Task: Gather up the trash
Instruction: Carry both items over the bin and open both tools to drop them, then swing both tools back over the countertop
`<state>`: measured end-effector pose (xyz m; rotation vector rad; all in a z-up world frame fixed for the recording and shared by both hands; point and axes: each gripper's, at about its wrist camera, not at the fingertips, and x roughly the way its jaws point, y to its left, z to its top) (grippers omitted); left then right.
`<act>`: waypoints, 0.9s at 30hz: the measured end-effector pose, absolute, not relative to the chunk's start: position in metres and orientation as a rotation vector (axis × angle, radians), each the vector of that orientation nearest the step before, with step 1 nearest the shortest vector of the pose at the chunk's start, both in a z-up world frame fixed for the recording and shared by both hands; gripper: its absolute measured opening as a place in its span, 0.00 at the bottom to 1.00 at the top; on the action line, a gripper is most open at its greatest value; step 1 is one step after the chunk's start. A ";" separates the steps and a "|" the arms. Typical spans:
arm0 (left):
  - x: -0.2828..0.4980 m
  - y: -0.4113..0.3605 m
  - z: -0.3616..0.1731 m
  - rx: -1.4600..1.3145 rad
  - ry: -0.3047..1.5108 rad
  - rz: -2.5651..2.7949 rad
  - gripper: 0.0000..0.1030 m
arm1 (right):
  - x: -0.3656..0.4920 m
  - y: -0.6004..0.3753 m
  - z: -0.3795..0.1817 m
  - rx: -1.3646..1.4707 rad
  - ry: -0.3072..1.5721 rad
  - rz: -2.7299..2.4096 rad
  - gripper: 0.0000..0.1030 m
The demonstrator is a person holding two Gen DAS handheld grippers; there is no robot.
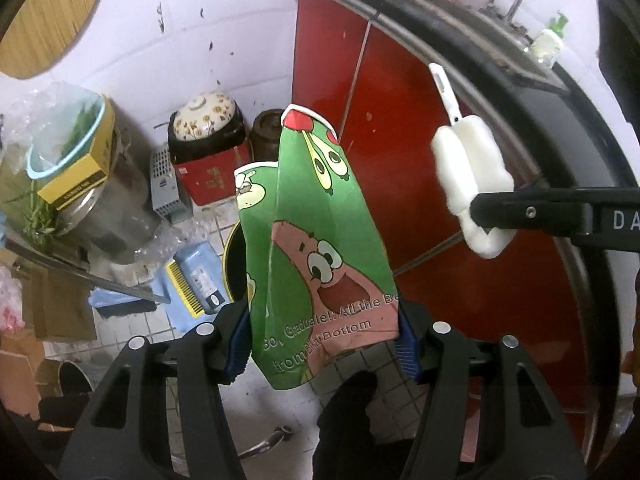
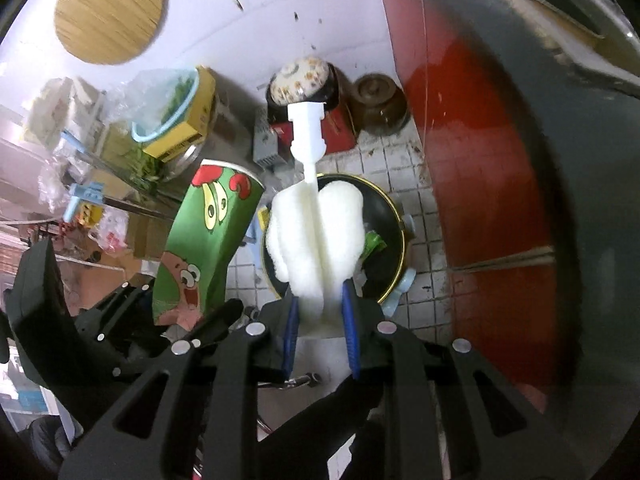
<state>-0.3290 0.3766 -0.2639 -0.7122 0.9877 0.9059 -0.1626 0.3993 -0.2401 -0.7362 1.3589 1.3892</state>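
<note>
From the left wrist camera, the left tongs (image 1: 324, 344) clamp the base of a crushed green paper cup (image 1: 316, 240) printed with cartoon figures; the blue pads (image 1: 236, 350) press its flattened sides, and the cup's open rim points away from the camera. Behind and below the cup sits the rim of a round black bin (image 1: 231, 268) on the white tiled floor (image 1: 192, 332). To the right, the right tongs (image 1: 478, 216) come in from the frame edge, pinched on a white foam brush (image 1: 472, 172) whose plastic handle sticks up toward the red cabinet doors (image 1: 420, 100). A flowered pot lid (image 1: 206, 114) and a brown jar (image 1: 266, 132) stand in the corner.

From the right wrist camera, the right tongs (image 2: 322, 312) are nearly closed, squeezing the white foam brush (image 2: 316, 232) between the blue pads (image 2: 350, 312). The brush hangs right over the black bin (image 2: 390, 240), which has a gold rim and a scrap of green wrapper (image 2: 374, 242) inside. To the left, the green paper cup (image 2: 204, 240) is tilted in the left tongs (image 2: 176, 312), just beside the bin rather than over it.
</note>
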 end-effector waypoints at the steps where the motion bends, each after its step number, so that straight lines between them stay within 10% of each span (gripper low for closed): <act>1: -0.328 0.379 -0.271 -0.714 0.995 0.901 0.56 | -0.164 0.405 -0.248 -0.749 1.368 1.386 0.20; 6: -0.327 0.392 -0.287 -0.712 1.000 0.888 0.56 | -0.171 0.428 -0.266 -0.785 1.375 1.380 0.26; 9: -0.326 0.400 -0.295 -0.692 1.024 0.909 0.78 | -0.174 0.439 -0.272 -0.785 1.387 1.381 0.73; 27: -0.316 0.377 -0.239 -0.602 1.032 0.895 0.84 | -0.137 0.393 -0.202 -0.643 1.325 1.368 0.82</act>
